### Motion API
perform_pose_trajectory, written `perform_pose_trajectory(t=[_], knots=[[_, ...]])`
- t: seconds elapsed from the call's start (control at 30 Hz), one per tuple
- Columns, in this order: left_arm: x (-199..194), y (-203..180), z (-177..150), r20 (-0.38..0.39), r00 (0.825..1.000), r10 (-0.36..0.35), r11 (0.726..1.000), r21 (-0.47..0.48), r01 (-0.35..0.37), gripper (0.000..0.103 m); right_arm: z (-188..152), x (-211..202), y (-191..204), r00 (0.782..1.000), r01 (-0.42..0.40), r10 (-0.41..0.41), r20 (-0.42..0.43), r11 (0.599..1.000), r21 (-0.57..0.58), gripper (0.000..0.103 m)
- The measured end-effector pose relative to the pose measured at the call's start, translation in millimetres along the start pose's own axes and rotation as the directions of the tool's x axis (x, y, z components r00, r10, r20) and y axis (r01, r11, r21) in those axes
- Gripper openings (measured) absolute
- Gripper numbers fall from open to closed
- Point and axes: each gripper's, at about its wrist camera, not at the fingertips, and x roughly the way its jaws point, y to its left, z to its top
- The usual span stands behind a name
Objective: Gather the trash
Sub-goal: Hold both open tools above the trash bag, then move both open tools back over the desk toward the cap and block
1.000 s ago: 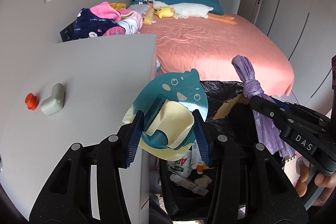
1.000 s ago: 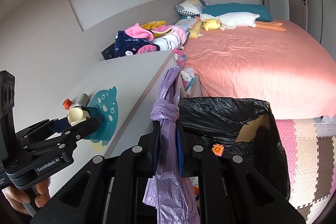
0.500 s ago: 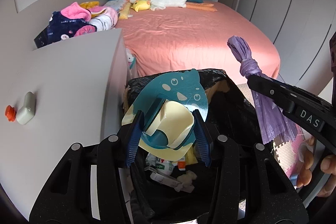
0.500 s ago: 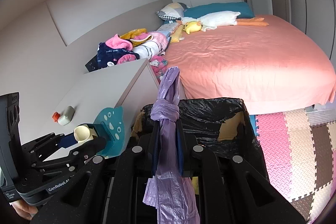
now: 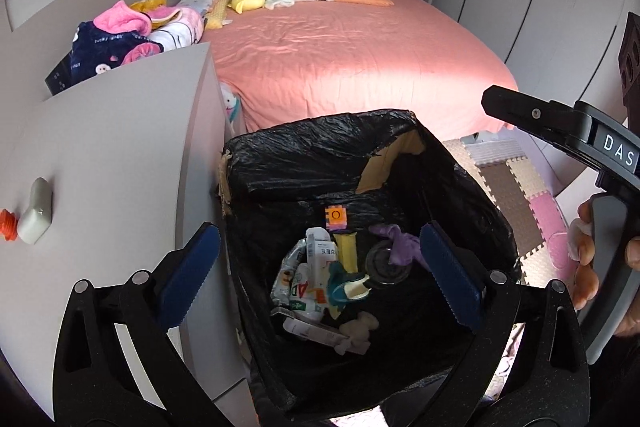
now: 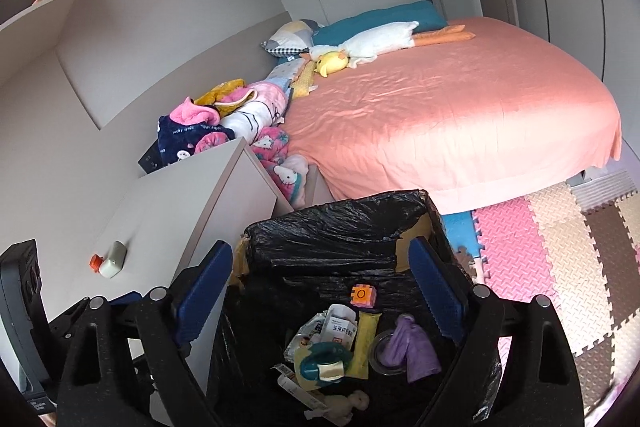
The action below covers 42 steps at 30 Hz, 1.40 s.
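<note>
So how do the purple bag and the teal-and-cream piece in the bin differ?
The purple bag is soft, crumpled plastic; the teal-and-cream piece looks stiff and shaped. The bag lies toward the right, over a round clear lid; the piece lies nearer the middle, on wrappers. Both lie loose inside the black-lined bin.

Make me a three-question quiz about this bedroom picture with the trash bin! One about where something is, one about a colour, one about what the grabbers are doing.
1. Where is the knotted purple plastic bag?
A. inside the black-lined trash bin
B. on the bed
C. on the white cabinet

2. What colour is the cap of the small grey bottle on the white cabinet top?
A. blue
B. orange-red
C. green

3. What is between the left gripper's blue pads?
A. the purple bag
B. a plush duck
C. nothing held

Answers: 1 A, it lies among the trash at the bin's bottom. 2 B, the cap shows orange-red. 3 C, its jaws are opening with only the bin below.
</note>
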Motion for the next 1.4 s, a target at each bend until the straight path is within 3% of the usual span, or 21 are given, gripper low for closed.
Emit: perform_pose_trajectory(t=[0.73, 1.4], knots=[[-15.0, 66.3, -14.4, 0.027, 0.998, 0.057, 0.993, -0.104, -0.054, 0.097, -15.9, 30.9, 56.4, 0.997, -0.048, 0.043, -0.058, 0.994, -0.095, 0.089], [-33.9, 162.3, -40.3, 0.022, 0.988, 0.151, 0.956, -0.256, -0.14, 0.097, -34.1, 77.7, 144.6, 0.987, -0.117, 0.091, -0.136, 0.973, -0.199, 0.089]])
